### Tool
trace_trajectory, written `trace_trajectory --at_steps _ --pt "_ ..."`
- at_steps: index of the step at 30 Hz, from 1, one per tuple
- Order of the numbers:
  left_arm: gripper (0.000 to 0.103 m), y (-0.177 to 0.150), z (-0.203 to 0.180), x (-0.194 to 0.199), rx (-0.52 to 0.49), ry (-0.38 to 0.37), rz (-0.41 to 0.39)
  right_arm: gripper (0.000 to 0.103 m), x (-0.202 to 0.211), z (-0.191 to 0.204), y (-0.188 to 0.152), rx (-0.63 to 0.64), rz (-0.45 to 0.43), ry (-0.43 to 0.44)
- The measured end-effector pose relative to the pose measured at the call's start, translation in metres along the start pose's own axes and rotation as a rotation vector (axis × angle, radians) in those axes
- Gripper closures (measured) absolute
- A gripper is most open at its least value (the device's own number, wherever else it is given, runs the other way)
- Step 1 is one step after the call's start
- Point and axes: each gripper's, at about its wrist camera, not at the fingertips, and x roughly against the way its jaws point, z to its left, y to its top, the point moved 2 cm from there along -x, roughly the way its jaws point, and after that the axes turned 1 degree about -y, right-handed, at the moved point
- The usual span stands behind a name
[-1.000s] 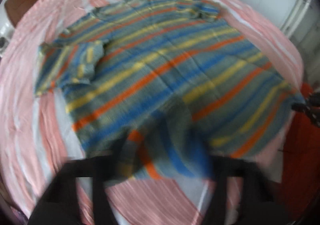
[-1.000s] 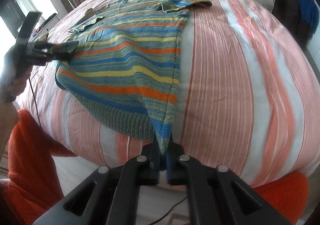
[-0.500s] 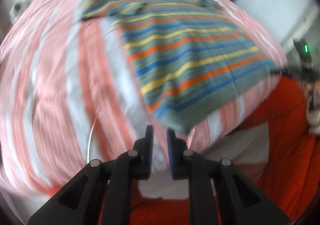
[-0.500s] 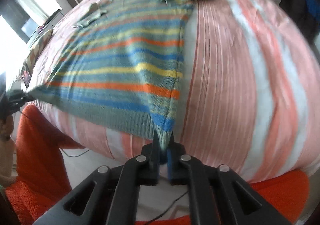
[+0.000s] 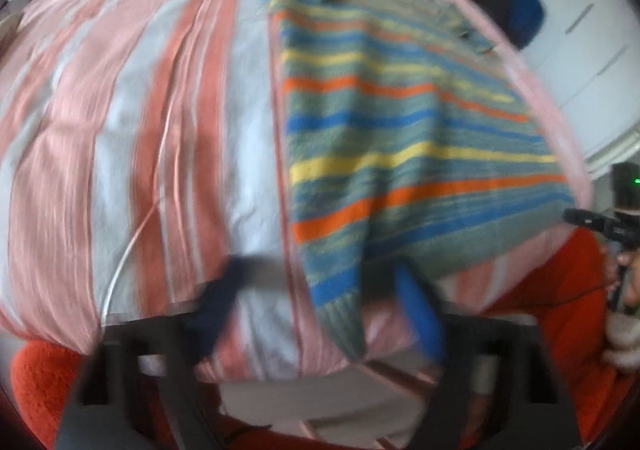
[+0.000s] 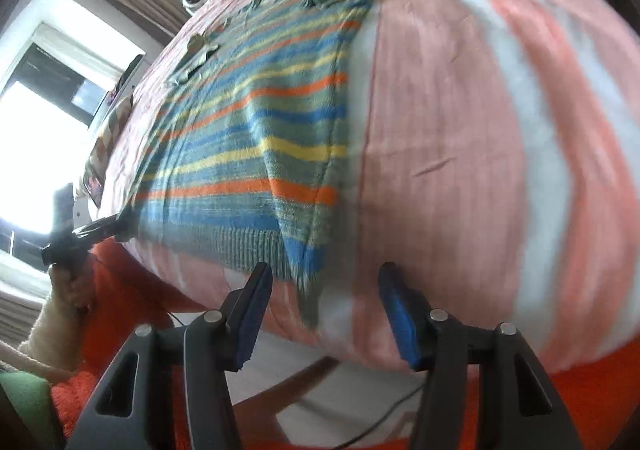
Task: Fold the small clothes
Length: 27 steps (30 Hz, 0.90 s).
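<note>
Sweater (image 6: 256, 138) spread flat on bed (image 6: 460, 130) for folding. Right gripper (image 6: 324, 314), jaws just opening, releases hem at 12 o'clock. Left gripper (image 5: 320, 306) open, empty.

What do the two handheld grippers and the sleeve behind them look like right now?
Right gripper: black angular frame with triangular cutouts and silver pivot bolts; its fingers carry blue pads. Left gripper, blurred in its own view, shows the same black frame with blue pads. The other gripper's unit shows a small green light. The person wears a cream fuzzy sleeve.
</note>
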Motion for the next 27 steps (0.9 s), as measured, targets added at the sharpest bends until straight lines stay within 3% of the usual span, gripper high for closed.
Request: trace_trajectory --at_steps 1,2,6,8,10,15,17,27 --pt "0.097 0.0 0.0 -0.002 0.01 -0.008 0.015 0.081 -0.002 0.002 0.002 0.005 -0.01 0.003" --pt "0.099 0.0 0.001 -0.001 0.029 -0.043 0.027 0.099 0.0 0.004 0.004 0.005 -0.035 0.007" --pt "0.1 -0.008 0.001 0.032 0.022 -0.064 -0.024 0.1 0.036 0.013 0.009 0.022 -0.088 -0.007" --pt "0.1 -0.015 -0.001 0.05 0.012 -0.084 -0.05 0.1 0.057 0.02 0.005 0.043 -0.075 -0.013" --pt "0.1 -0.021 -0.004 0.053 0.001 -0.057 -0.043 0.1 0.066 0.025 0.0 0.069 -0.059 -0.045" --pt "0.1 -0.035 -0.009 0.004 -0.036 0.099 0.07 0.1 0.024 0.002 -0.018 0.027 0.036 -0.146" --pt "0.1 -0.031 -0.013 -0.003 -0.043 0.141 0.074 0.1 0.007 -0.011 -0.02 -0.03 0.058 -0.143" --pt "0.099 -0.024 -0.026 -0.014 -0.028 0.212 0.063 0.1 -0.003 -0.009 -0.014 -0.025 0.047 -0.186"
